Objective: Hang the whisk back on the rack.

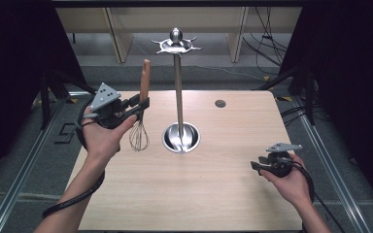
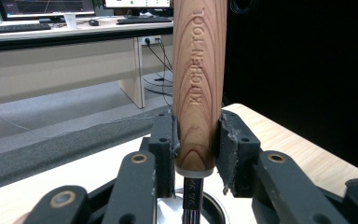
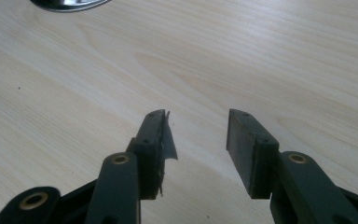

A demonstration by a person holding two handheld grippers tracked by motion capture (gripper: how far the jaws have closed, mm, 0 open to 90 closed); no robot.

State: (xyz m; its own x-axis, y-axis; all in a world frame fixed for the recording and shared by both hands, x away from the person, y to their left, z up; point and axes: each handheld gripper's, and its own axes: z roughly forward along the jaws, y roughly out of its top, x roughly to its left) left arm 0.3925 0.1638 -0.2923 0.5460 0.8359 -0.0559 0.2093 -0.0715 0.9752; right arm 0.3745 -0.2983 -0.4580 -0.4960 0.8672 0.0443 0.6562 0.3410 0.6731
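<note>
Whisk (image 1: 140, 121), wooden-handled and upright with its wire loops pointing down, hangs above the table (image 1: 199, 194) just left of the steel utensil stand (image 1: 179, 97), apart from its round base; I hold it in my left gripper (image 1: 143, 104). Both pads (image 2: 165, 144) clamp the lower end of the handle, which reads "KITCHEN TOOL". My right gripper (image 3: 198, 140) rests low over bare tabletop, well right of the stand, jaws parted around nothing.

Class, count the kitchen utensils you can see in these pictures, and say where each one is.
1. A whisk with a wooden handle is held upright in the left gripper, left of the metal utensil stand. No utensil hangs on the stand's hooks.
</note>
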